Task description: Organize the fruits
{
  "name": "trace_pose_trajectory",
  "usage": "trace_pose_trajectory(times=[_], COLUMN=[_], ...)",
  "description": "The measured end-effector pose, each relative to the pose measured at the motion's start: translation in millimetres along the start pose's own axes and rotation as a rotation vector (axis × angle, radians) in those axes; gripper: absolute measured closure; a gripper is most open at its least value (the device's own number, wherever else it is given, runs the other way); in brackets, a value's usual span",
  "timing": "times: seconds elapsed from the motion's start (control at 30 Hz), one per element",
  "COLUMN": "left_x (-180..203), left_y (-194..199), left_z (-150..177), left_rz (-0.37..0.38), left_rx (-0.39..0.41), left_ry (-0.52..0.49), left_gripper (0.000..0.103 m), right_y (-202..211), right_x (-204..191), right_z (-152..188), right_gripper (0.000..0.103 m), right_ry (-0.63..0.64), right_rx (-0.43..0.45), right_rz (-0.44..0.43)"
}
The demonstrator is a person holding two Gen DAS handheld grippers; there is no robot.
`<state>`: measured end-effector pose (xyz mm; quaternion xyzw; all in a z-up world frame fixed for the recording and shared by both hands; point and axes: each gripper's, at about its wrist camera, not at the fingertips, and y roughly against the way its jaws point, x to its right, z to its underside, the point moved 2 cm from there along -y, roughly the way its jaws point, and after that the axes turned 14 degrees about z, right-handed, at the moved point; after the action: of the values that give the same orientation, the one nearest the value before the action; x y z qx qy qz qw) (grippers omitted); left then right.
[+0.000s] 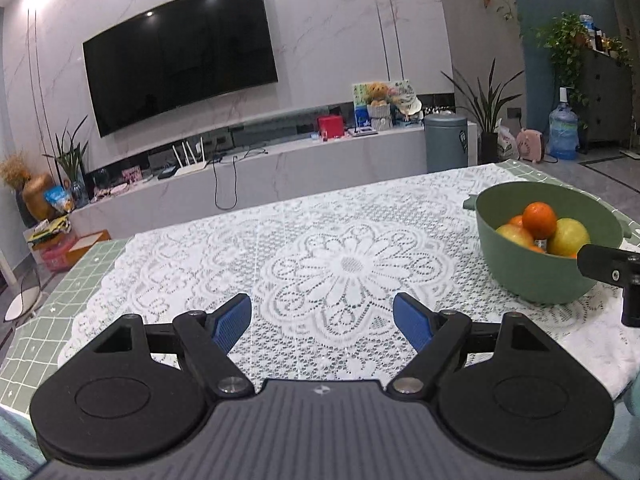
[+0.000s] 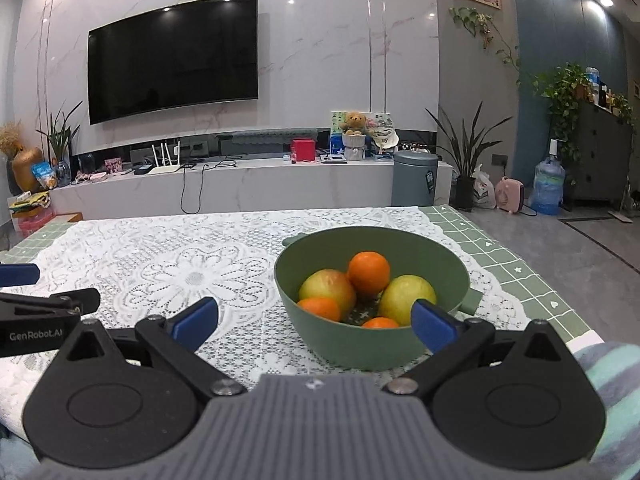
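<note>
A green bowl (image 2: 448, 258) stands on the lace-covered table, holding two yellow-green apples (image 2: 406, 298) and three oranges, the top orange (image 2: 368, 273) resting on the others. In the left wrist view the same bowl (image 1: 520, 272) sits at the right, fruit (image 1: 540, 220) piled inside. My right gripper (image 2: 314, 322) is open just in front of the bowl's near wall, nothing between its blue pads. Over the lace flower pattern hangs my left gripper (image 1: 322, 322), open and holding nothing, to the left of the bowl. Part of the left tool (image 2: 36, 312) shows at the left edge of the right wrist view.
A white lace cloth (image 1: 340, 264) covers a green checked tablecloth (image 2: 520, 276). Beyond the table's far edge are a TV console (image 2: 240, 184), a grey bin (image 2: 414, 178), plants and a water jug (image 2: 548, 188). A striped cloth (image 2: 612, 376) lies at the near right.
</note>
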<state>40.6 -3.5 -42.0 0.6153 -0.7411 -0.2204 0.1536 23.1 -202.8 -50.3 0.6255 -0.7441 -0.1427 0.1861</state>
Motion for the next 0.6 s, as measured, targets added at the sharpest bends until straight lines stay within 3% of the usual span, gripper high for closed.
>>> trace_pose_trajectory(times=[0.6], left_x=[-5.8], left_y=[0.2], left_z=[3.9], left_rz=[-0.004], left_rx=[-0.042], left_ry=[0.024], left_gripper=[0.009], right_y=[4.5], right_x=[-9.2], right_z=[2.1], right_gripper=[0.004], right_ry=[0.023], right_rx=[0.023], right_rz=[-0.017])
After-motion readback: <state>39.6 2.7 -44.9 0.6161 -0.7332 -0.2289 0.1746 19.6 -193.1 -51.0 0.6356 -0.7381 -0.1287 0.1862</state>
